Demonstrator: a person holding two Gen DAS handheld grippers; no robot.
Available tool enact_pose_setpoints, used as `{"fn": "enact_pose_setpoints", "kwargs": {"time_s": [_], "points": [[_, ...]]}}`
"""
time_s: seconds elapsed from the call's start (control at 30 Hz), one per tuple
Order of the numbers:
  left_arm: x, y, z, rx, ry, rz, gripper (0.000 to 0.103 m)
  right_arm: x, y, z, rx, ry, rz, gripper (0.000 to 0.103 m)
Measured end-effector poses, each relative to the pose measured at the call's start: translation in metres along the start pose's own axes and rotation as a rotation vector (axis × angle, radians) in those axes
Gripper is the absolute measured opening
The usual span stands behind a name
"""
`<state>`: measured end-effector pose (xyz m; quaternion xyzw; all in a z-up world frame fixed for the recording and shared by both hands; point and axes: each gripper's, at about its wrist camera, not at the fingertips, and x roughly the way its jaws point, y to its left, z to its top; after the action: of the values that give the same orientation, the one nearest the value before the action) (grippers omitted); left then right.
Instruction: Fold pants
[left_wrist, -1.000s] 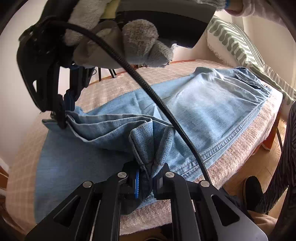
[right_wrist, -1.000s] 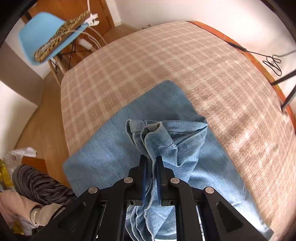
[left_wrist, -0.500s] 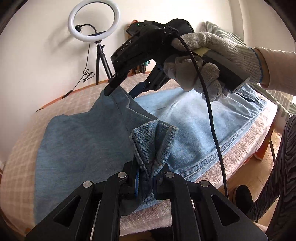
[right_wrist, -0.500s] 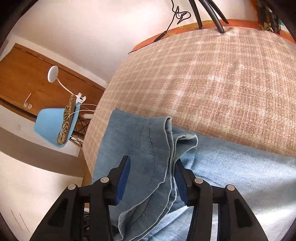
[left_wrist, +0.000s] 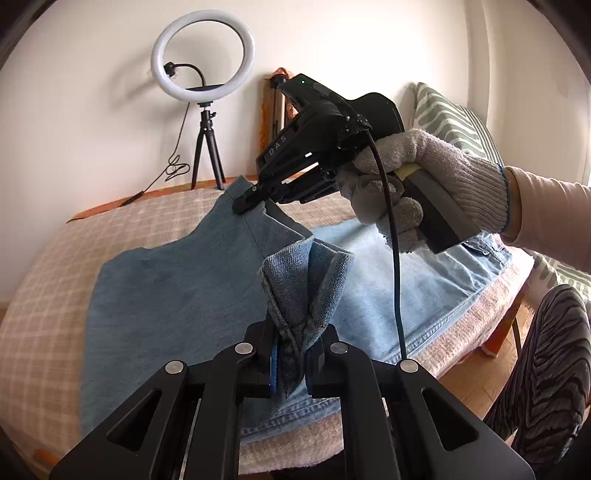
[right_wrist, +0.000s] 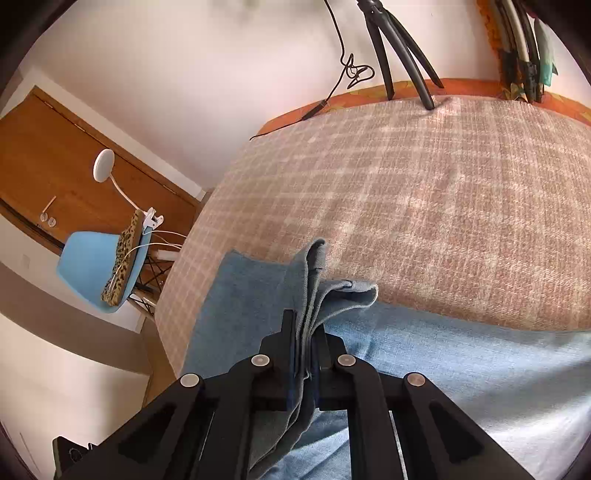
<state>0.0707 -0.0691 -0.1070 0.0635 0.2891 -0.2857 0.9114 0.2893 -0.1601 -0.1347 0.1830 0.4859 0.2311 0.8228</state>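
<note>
Blue denim pants (left_wrist: 177, 295) lie across a checked pink bed cover, with the paler waist end (left_wrist: 436, 273) off to the right. My left gripper (left_wrist: 291, 354) is shut on a bunched hem corner at the near edge. My right gripper (left_wrist: 245, 205), held by a gloved hand (left_wrist: 424, 177), pinches the far hem corner and lifts it off the bed. In the right wrist view the right gripper (right_wrist: 306, 350) is shut on several layers of that hem (right_wrist: 314, 291).
A ring light on a tripod (left_wrist: 203, 92) stands on the bed's far side against the wall, its cable (left_wrist: 173, 166) trailing. A striped pillow (left_wrist: 450, 125) lies at the right. A blue chair (right_wrist: 96, 273) stands beyond the bed's left end. A person's striped trouser leg (left_wrist: 546, 369) is at the right.
The right gripper let go of the hem, moved toward the far edge, opened around the far corner and closed on it. My left gripper rose a little with its corner.
</note>
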Motion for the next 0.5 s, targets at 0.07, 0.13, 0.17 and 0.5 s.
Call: {"fn": "enact_pose_setpoints", "kwargs": {"time_s": [0.07,0.13,0.17,0.5], "points": [[0.005,-0.015,0.007,0.037,0.003,-0.022,0.008,-0.019,-0.001,0.002,-0.022,-0.024,-0.011,0.004],[0.010,-0.030,0.016,0.061,-0.002,-0.052,0.008,-0.038,-0.005,0.001,-0.036,-0.045,-0.029,0.004],[0.013,-0.037,0.021,0.064,-0.005,-0.070,0.008,-0.049,-0.009,-0.001,-0.037,-0.056,-0.040,0.004],[0.057,-0.123,0.055,0.119,-0.005,-0.242,0.008,-0.145,-0.081,-0.021,0.031,-0.141,-0.161,0.004]]}}
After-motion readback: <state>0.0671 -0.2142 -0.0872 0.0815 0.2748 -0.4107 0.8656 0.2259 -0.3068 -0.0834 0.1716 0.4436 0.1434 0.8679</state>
